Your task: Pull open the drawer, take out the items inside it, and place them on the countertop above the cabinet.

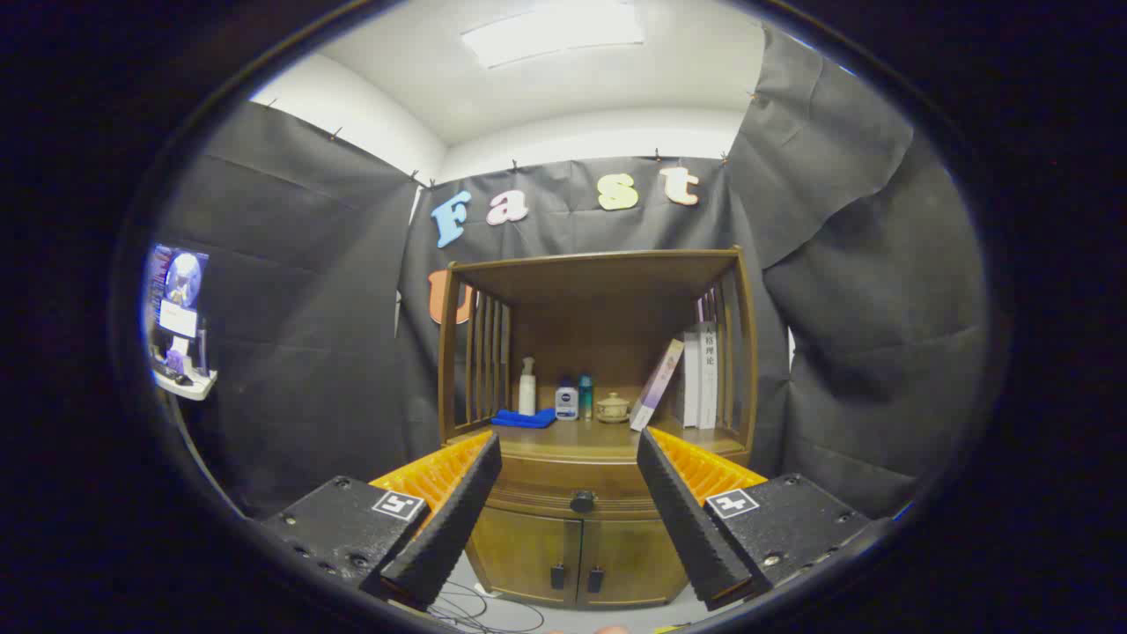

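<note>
Gripper view looks straight at a wooden cabinet (577, 528), and the relation that matters is simple: the drawer knob (582, 502) lies directly ahead of the gripper (568, 449), on the middle line between the two fingers and a little below their tips. The gripper is released, its fingers spread wide with nothing between them, and it is well apart from the cabinet front. The drawer (563, 486) is a low, wide band under the countertop (572, 438), and its long axis runs left to right, across the line of approach; it looks closed, so what is inside cannot be seen. Below it are two small doors with dark handles.

On the countertop stand a folded blue cloth (523, 418), a white pump bottle (527, 386), a small jar (567, 401), a teal bottle (585, 395), a little teapot (612, 408) and some books (700, 374).

I judge that the task has not begun. The next move calls for a straight advance, slightly downward, then closing on the knob and pulling back along the same line.
</note>
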`<state>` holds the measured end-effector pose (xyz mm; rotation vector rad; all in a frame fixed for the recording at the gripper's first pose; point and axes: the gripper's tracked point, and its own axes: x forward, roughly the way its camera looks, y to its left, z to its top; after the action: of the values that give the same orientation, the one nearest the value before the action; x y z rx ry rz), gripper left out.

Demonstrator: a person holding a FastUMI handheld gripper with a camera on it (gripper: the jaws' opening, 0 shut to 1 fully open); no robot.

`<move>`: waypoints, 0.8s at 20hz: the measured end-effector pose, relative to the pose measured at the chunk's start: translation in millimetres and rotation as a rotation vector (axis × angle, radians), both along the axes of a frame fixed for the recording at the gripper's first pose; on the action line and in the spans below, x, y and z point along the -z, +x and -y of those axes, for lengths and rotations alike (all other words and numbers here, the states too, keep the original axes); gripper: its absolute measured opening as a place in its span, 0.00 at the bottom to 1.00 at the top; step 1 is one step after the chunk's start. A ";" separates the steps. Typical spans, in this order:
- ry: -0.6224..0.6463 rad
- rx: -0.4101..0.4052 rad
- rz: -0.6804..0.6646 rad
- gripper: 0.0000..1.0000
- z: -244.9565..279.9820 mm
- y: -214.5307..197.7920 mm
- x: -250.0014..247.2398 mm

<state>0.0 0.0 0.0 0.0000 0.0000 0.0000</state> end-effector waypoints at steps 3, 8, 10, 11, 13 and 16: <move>0.013 0.017 -0.022 1.00 6.7 2.0 6.2; 0.013 0.024 -0.013 1.00 3.2 4.7 4.2; 0.002 0.019 -0.007 1.00 -1.2 5.7 2.7; -0.002 0.020 -0.005 1.00 -2.7 6.9 2.0; -0.006 0.017 -0.002 1.00 -4.1 9.0 1.7; -0.005 0.015 -0.009 1.00 -5.7 12.5 6.9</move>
<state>12.5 5.7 -6.9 -0.0048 0.0093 -0.0150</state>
